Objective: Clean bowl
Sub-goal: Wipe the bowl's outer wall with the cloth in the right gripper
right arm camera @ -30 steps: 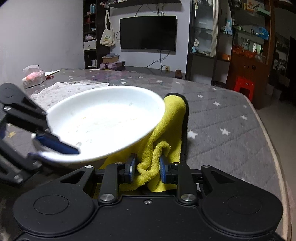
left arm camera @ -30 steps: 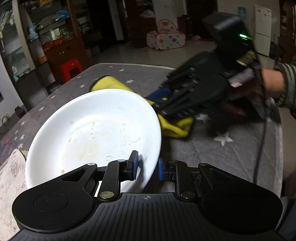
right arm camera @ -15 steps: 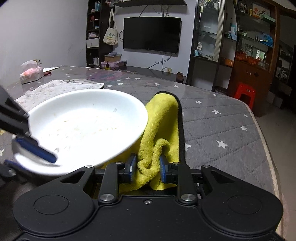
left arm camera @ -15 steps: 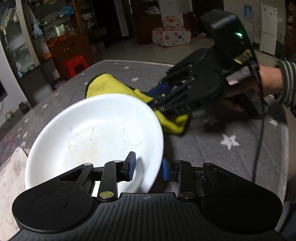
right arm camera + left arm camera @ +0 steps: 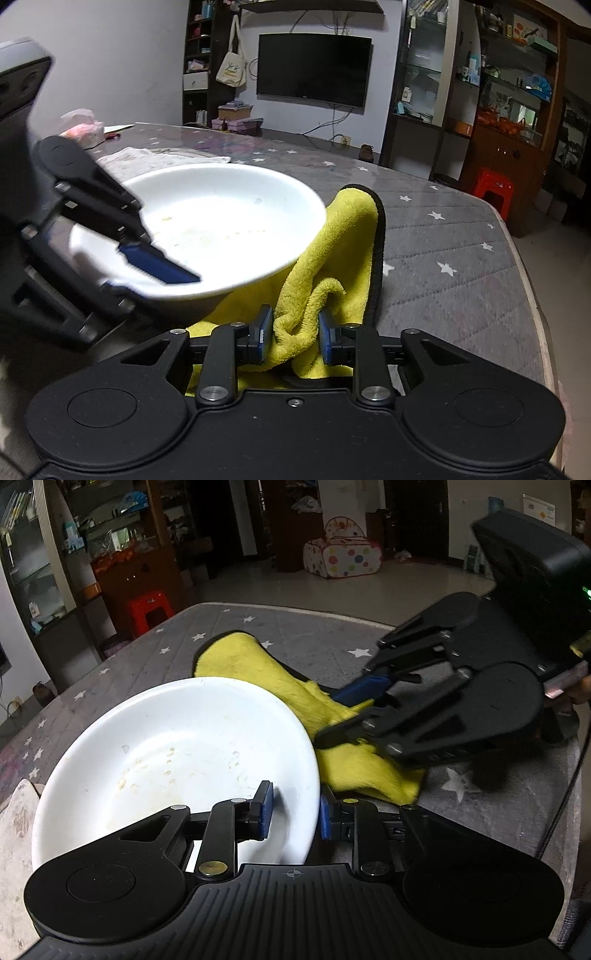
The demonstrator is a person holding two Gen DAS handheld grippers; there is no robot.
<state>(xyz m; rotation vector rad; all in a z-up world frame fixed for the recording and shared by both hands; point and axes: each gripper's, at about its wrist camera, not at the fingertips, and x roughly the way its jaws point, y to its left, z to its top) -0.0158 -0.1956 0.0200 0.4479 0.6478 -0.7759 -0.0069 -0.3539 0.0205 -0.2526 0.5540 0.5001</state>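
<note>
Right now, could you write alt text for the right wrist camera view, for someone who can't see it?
The right gripper pinches a bunched yellow cloth lying on a grey star-patterned tablecloth. To its left, the left gripper clamps the rim of a white bowl with faint food marks inside, partly covering the cloth. A wall-mounted television and shelves stand behind.

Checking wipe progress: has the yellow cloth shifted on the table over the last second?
Yes. In the left wrist view the yellow terry cloth, pinched in the right tool, now reaches further right, close to the white star printed on the grey cover.
</note>
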